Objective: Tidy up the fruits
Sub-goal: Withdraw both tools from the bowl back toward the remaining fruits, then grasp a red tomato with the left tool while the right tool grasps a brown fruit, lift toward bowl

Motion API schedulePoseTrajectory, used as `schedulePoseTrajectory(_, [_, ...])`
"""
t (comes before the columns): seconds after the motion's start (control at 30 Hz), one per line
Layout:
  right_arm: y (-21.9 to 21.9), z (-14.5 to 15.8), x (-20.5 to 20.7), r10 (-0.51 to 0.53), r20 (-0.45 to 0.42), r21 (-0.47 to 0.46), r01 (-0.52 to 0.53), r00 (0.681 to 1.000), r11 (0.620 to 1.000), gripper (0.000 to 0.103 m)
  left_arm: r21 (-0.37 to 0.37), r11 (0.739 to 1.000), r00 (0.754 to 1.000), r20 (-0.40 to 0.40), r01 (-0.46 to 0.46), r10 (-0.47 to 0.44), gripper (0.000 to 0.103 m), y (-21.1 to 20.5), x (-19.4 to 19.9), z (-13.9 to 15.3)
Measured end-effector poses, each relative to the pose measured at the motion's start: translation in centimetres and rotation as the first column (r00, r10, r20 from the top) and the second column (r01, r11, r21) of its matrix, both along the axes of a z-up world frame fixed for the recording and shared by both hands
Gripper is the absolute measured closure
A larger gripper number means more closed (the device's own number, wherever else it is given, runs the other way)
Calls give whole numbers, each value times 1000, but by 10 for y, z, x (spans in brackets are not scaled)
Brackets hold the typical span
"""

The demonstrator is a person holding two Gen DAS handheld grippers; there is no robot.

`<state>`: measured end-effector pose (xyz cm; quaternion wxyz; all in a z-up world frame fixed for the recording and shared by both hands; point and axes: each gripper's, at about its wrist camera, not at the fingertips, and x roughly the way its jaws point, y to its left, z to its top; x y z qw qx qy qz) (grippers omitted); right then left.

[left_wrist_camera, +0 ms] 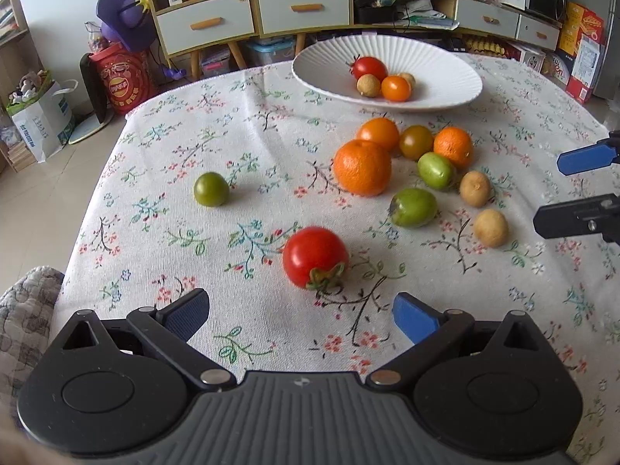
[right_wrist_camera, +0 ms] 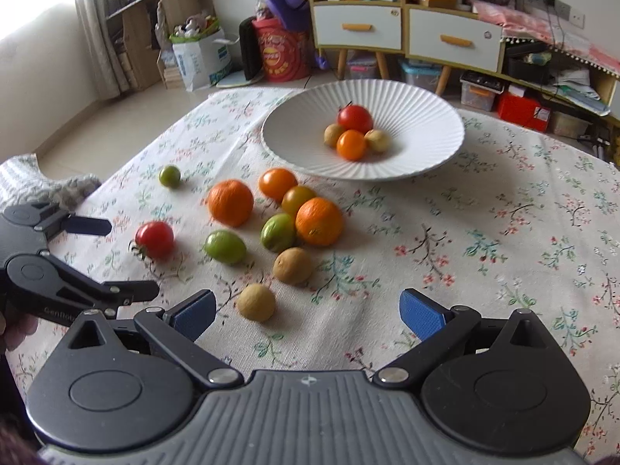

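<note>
Hiding behind orange fruit [left_wrist_camera: 396, 88]: tan fruit [left_wrist_camera: 407, 77].

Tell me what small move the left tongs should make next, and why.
Probably ease the left tongs forward around the red tomato and close. They are open and empty, the tomato lies just ahead between their fingers, apart from the other fruit, and the plate already holds four pieces. The right tongs are open too, nearest a tan fruit.
</note>
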<state>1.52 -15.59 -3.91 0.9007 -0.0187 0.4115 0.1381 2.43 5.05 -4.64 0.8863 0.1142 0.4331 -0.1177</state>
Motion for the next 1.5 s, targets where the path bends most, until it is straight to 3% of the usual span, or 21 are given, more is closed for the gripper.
schedulePoseTrajectory(0.43, [21, -18, -3, 41, -42, -61, -43, 998, 997, 3, -87, 995, 999, 0, -46, 46, 3, 6, 3, -8])
schedulePoseTrajectory(0.7, [33, -26, -8, 62, -29, -115, -65, 998, 991, 8, -108, 992, 998, 8, -62, 64, 3, 1, 7, -9])
schedulePoseTrajectory(0.8, [35, -24, -9, 73, -13, -122, -74, 997, 990, 15, -115, 992, 998, 15, -53, 55, 5, -2, 8, -9])
schedulePoseTrajectory(1.17, [37, -18, -5, 86, 4, -112, -85, 996, 990, 49, -153, 988, 998, 41, -31, 38, 33, -5, 10, -4])
schedulePoseTrajectory(1.5, [39, -16, -5, 94, 6, -101, -93, 996, 991, 62, -173, 984, 998, 51, -35, 44, 50, -2, 11, -2])
